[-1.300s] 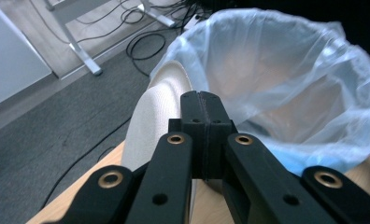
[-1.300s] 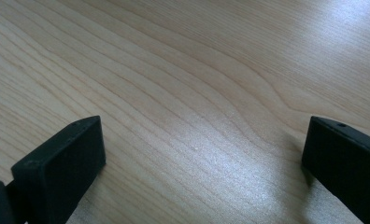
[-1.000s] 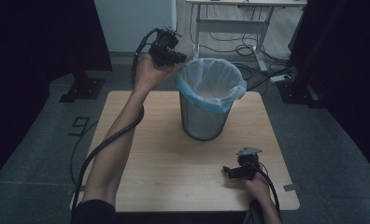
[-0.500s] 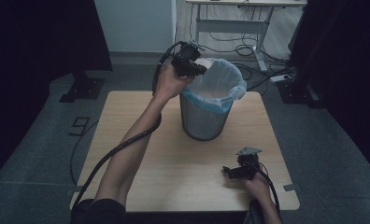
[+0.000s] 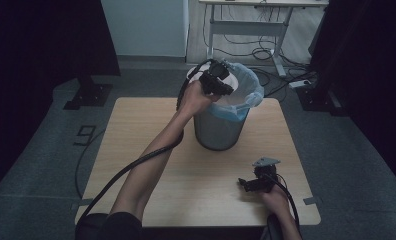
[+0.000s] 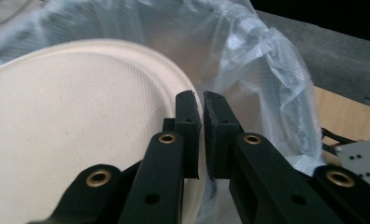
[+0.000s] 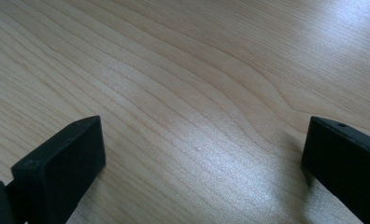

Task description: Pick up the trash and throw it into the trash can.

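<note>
A grey metal bin (image 5: 217,131) lined with a pale blue plastic bag (image 5: 246,95) stands at the back middle of the wooden table (image 5: 136,130). My left gripper (image 5: 217,80) is held over the bin's mouth, shut on the rim of a white paper plate (image 6: 80,126). The plate (image 5: 230,87) is tilted and sits partly inside the bag (image 6: 267,70). My right gripper (image 5: 251,183) rests low at the table's front right, jaws wide open with bare wood (image 7: 197,116) between them.
Dark curtains flank the table on both sides. Behind it stand a desk frame (image 5: 246,30) and a tangle of floor cables (image 5: 266,55). A power strip (image 5: 302,83) lies right of the bin. A cable trails from my left forearm off the front edge.
My left gripper has carried the plate rightward from left of the bin to over its mouth. The right gripper has stayed put.
</note>
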